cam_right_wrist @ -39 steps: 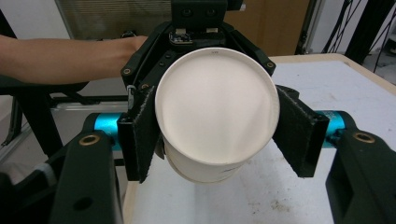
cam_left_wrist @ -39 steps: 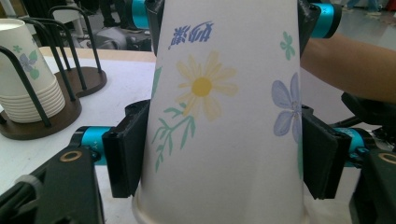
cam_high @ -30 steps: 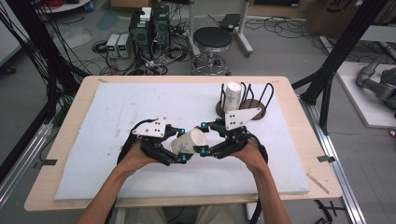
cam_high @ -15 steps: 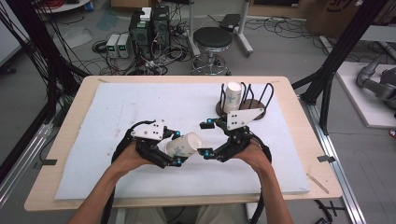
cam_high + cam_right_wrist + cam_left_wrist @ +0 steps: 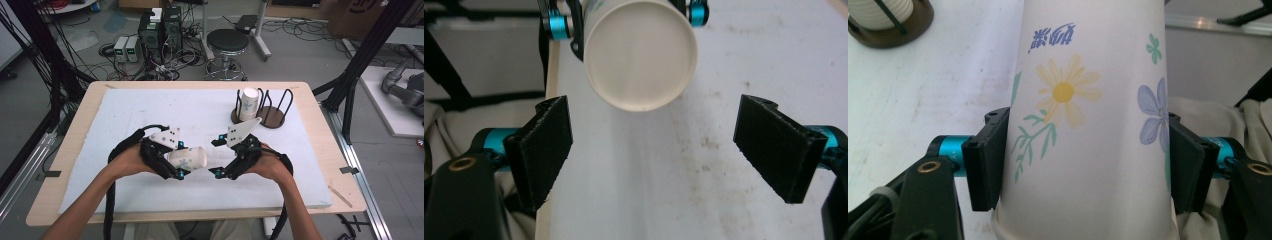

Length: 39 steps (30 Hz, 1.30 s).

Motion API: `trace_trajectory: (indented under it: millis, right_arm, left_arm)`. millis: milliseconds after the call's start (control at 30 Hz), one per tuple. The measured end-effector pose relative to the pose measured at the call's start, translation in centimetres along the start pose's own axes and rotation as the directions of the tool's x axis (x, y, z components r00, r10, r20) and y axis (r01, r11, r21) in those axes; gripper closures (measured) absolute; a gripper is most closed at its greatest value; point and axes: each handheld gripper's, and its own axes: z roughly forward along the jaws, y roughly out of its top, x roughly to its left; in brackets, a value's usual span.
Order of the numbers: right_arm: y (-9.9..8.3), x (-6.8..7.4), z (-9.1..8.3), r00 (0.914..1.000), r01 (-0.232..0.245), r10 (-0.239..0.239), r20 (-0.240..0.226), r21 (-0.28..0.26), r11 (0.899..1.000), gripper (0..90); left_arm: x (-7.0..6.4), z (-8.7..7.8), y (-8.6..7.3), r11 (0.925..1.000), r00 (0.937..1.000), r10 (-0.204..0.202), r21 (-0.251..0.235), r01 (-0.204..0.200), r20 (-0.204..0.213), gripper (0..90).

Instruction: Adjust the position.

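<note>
The left gripper point(image 5: 172, 161) is clamped on a paper cup point(image 5: 189, 158), its two black jaws pressed flat against opposite sides of the cup's smooth, tapering wall. The cup lies on its side in that grip, held above the white mat point(image 5: 125, 115) near the middle of the table's front edge, with its flat round bottom turned toward the right gripper point(image 5: 218, 158). In the left gripper view the cup point(image 5: 1083, 115) is white card printed with a yellow daisy, a pale blue flower, green leaves and a line of blue lettering, and its rolled rim sits at the bottom of the picture.

The right gripper stands with its jaws spread wide and nothing between them. In the right gripper view its matte, block-shaped black pads point(image 5: 546, 145) frame the cup's plain, cream-coloured bottom disc point(image 5: 640, 54), which is near but clear of them.

The mat is slightly scuffed and speckled. Toward the table's far right corner stands a round dark wooden stand point(image 5: 264, 116) with black wire hoops, and another white cup point(image 5: 248, 104) sits upside down in it.
</note>
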Motion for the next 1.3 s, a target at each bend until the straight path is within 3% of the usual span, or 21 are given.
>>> trace_trajectory:
  millis: [33, 67, 167, 533, 833, 1267, 1300]
  right_arm:
    - [0.4, 0.0, 0.1, 1.0000, 0.008, -0.008, 0.002, 0.050, 0.999, 16.2]
    - [0.4, 0.0, 0.1, 1.0000, 0.008, -0.008, 0.002, 0.050, 0.999, 16.2]
    - [1.0, -0.1, 0.3, 0.9999, 0.013, -0.013, -0.003, 0.127, 0.992, 16.3]
    - [1.8, -0.7, 1.0, 0.9993, 0.035, -0.031, -0.020, 0.232, 0.972, 16.7]
    - [2.7, -0.7, 1.8, 0.9981, 0.056, -0.048, -0.038, 0.259, 0.964, 16.7]
    - [3.4, -0.4, 2.6, 0.9964, 0.076, -0.064, -0.056, 0.252, 0.965, 17.3]
    - [3.5, -0.4, 2.6, 0.9963, 0.077, -0.065, -0.056, 0.251, 0.965, 21.0]
  left_arm:
    - [0.1, 0.0, 0.1, 0.9998, 1.0000, -0.003, 0.019, 0.003, -0.003, 29.6]
    - [0.1, 0.0, 0.3, 0.9995, 1.0000, -0.002, 0.032, 0.002, -0.005, 29.6]
    - [0.3, 0.0, 0.6, 0.9987, 1.0000, -0.005, 0.050, 0.005, -0.003, 29.5]
    - [0.6, 0.5, 1.2, 0.9954, 1.0000, 0.003, 0.096, -0.002, -0.002, 29.5]
    - [0.4, 1.2, 2.0, 0.9925, 0.9998, 0.019, 0.121, -0.018, -0.001, 29.5]
    - [0.3, 1.8, 2.5, 0.9899, 0.9995, 0.029, 0.139, -0.031, 0.012, 29.5]
    - [0.3, 1.8, 2.5, 0.9901, 0.9995, 0.028, 0.137, -0.029, 0.012, 29.6]
